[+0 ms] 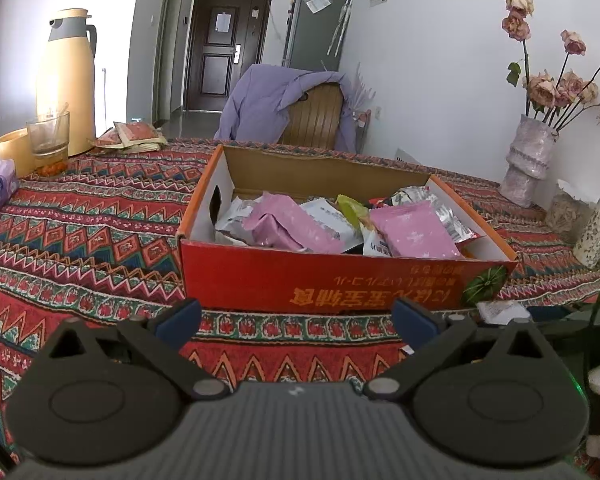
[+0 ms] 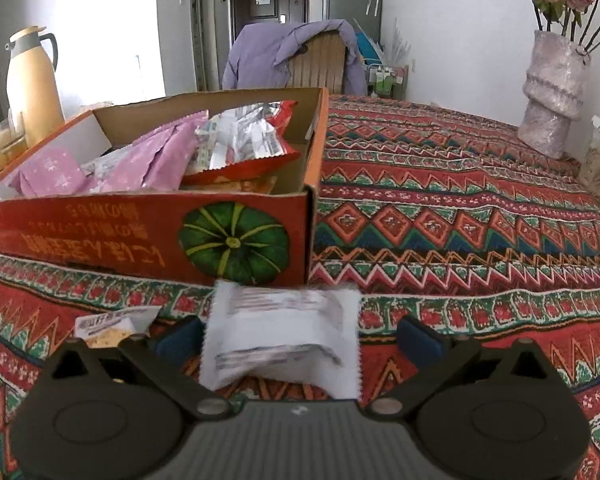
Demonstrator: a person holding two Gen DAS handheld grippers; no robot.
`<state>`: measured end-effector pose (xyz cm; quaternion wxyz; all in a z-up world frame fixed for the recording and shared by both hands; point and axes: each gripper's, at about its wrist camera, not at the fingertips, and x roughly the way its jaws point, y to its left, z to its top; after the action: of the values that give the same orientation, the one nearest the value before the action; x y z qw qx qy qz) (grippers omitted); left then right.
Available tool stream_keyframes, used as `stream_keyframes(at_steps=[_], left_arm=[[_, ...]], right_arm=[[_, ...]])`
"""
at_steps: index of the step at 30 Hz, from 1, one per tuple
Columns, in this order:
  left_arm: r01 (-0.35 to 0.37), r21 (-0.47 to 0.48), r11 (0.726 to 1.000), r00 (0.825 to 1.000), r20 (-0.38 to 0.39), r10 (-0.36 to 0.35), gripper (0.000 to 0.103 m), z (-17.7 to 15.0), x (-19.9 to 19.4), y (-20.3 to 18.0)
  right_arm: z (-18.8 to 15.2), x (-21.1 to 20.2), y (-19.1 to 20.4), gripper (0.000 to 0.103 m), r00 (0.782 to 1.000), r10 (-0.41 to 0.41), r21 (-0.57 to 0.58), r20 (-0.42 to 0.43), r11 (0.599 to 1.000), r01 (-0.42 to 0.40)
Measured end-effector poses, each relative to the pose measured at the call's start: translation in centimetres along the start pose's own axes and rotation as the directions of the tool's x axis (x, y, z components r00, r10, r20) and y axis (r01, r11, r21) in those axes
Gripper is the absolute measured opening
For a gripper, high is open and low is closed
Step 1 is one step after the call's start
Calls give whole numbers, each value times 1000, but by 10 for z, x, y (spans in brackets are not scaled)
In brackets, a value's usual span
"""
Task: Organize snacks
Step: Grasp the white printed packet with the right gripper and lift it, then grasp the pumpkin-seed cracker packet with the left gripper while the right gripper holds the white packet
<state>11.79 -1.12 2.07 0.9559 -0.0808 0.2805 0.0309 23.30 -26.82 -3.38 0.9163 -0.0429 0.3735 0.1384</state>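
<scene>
Red cardboard box with a green pumpkin print [image 2: 204, 236] sits dead ahead of both claws on the patterned red woven tablecloth on the table [image 2: 460, 216], full of pink and silver snack packets [image 1: 296, 224]. Left claw [image 1: 296, 318]: fingers wide apart, holding nothing, box wall just ahead. Right claw [image 2: 298, 338]: fingers spread wide; white crinkle-edged snack packet [image 2: 284, 336] lies between them, contact unclear. Small cracker packet [image 2: 112, 326] just left of it.
</scene>
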Motion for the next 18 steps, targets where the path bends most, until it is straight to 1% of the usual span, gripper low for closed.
stream_keyframes(at_steps=[3, 4, 6, 7, 8, 10, 12, 14, 18], left_arm=[[-2, 0, 1000, 1000, -7, 2, 103, -1, 1, -1], [-3, -2, 1000, 1000, -7, 3, 103, -1, 1, 0], [-2, -14, 1000, 1000, -6, 2, 103, -1, 0, 2], [0, -21, 1000, 1000, -5, -1, 103, -2, -1, 3], [2, -25, 1000, 1000, -5, -2, 103, -2, -2, 4], [-7, -23, 1000, 1000, -7, 7, 103, -2, -2, 5], [-15, -21, 1000, 1000, -11, 15, 103, -2, -1, 4], [-18, -21, 1000, 1000, -15, 18, 103, -2, 1, 2], [-14, -21, 1000, 999, -32, 13, 103, -3, 8, -5]], right_arm=[[-3, -2, -1, 101, 1000, 6, 0, 11, 1000, -6], [-3, -3, -1, 97, 1000, 8, -1, 15, 1000, -8], [-4, -7, -1, 87, 1000, 9, -2, 24, 1000, -9], [-4, -9, -1, 76, 1000, 6, 2, 28, 1000, -7], [-5, -10, -1, 67, 999, 7, 4, 32, 1000, -7], [-8, -14, -2, 58, 999, 12, 5, 42, 1000, -12], [-11, -19, -3, 55, 998, 20, 8, 58, 1000, -21], [-14, -22, -5, 49, 997, 28, 17, 75, 999, -30], [-17, -29, -7, 47, 993, 35, 16, 110, 999, -37]])
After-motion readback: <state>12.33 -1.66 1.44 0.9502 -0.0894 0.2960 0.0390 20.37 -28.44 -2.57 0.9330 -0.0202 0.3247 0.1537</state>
